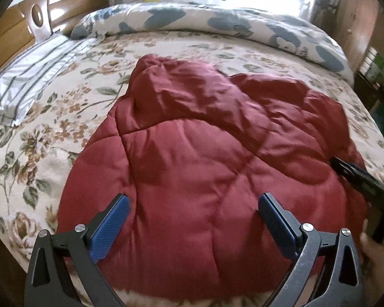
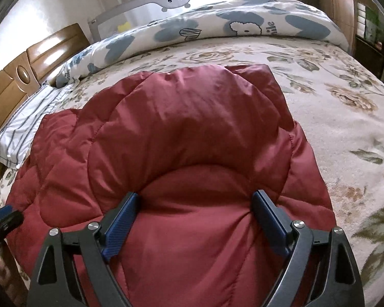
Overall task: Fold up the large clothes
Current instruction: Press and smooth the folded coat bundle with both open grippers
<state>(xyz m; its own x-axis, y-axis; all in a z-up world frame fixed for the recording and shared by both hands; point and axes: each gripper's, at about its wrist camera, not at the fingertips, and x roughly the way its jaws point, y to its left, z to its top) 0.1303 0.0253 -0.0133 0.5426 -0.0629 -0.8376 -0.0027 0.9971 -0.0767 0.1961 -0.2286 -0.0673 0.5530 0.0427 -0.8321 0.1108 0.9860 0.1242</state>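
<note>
Fingers (image 1: pixel 110 226) of left gripper (image 1: pixel 193 226) spread, hovering over red jacket (image 1: pixel 204 153) | right gripper (image 2: pixel 193 221) fingers spread, pressing into jacket's padding | jacket lies on flowered bed (image 1: pixel 64 107)

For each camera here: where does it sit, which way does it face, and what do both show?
Left wrist: on the left gripper, facing across the red jacket toward the duvet; own open fingers and the right gripper show.
Right wrist: on the right gripper, over the jacket's right side; open fingers show.
Shared: jacket, duvet, pillow, headboard.
</note>
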